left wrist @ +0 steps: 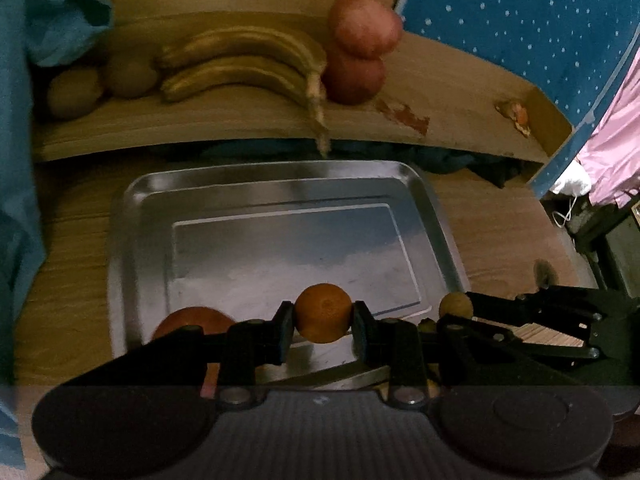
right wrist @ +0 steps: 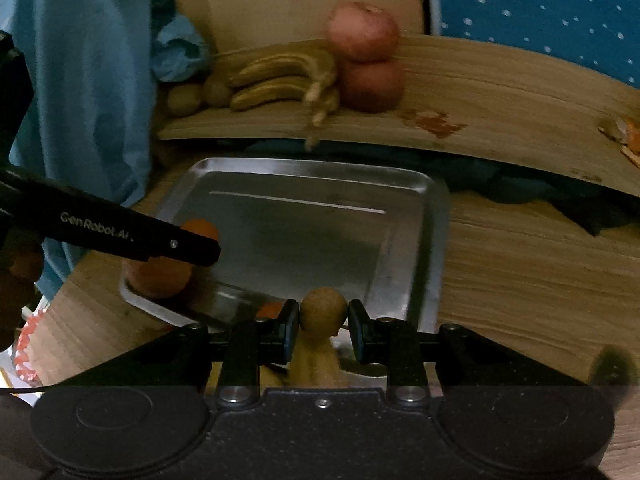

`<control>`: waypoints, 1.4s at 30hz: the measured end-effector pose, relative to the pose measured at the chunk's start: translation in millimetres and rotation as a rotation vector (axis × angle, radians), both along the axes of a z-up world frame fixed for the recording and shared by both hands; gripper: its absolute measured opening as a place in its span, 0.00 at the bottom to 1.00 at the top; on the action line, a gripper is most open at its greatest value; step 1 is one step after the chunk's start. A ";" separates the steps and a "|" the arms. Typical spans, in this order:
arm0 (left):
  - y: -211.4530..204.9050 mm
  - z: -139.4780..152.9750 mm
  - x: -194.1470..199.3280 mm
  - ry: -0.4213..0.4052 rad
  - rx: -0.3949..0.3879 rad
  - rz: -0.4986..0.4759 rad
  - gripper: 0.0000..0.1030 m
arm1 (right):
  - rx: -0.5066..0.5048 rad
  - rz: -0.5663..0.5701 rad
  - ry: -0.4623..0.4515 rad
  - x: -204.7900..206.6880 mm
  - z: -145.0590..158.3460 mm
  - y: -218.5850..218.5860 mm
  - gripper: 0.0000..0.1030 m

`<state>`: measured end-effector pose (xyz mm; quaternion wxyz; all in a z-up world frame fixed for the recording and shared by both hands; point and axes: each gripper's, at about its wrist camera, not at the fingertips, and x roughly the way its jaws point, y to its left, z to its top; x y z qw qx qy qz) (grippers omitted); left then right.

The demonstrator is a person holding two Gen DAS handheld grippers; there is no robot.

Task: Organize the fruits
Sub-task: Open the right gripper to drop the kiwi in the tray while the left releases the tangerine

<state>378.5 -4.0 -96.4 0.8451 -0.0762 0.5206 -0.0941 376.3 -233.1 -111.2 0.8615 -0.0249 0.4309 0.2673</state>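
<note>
My left gripper is shut on a small orange, held low over the near edge of a steel tray. A bigger orange fruit lies in the tray's near left corner. My right gripper is shut on a brown kiwi above the tray's near right corner, with a yellowish fruit just beneath it. In the left wrist view that kiwi shows to the right, close beside the orange.
A raised wooden board behind the tray carries bananas, two stacked red apples and two kiwis. Blue cloth hangs on the left. Dotted blue fabric lies at the right. The tray rests on a wooden tabletop.
</note>
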 end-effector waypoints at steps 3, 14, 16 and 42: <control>-5.0 -6.8 5.5 0.019 0.002 -0.010 0.33 | -0.006 -0.006 0.018 5.0 -4.0 -4.6 0.28; -14.4 -24.9 18.8 0.071 0.024 -0.028 0.33 | -0.016 -0.003 0.061 16.3 -15.2 -9.0 0.28; -14.4 -26.6 20.1 0.077 0.025 -0.028 0.33 | -0.017 -0.004 0.064 17.8 -15.8 -8.7 0.28; -0.2 9.6 -4.4 -0.088 0.022 -0.015 0.96 | -0.058 -0.166 -0.073 -21.5 18.3 -17.4 0.89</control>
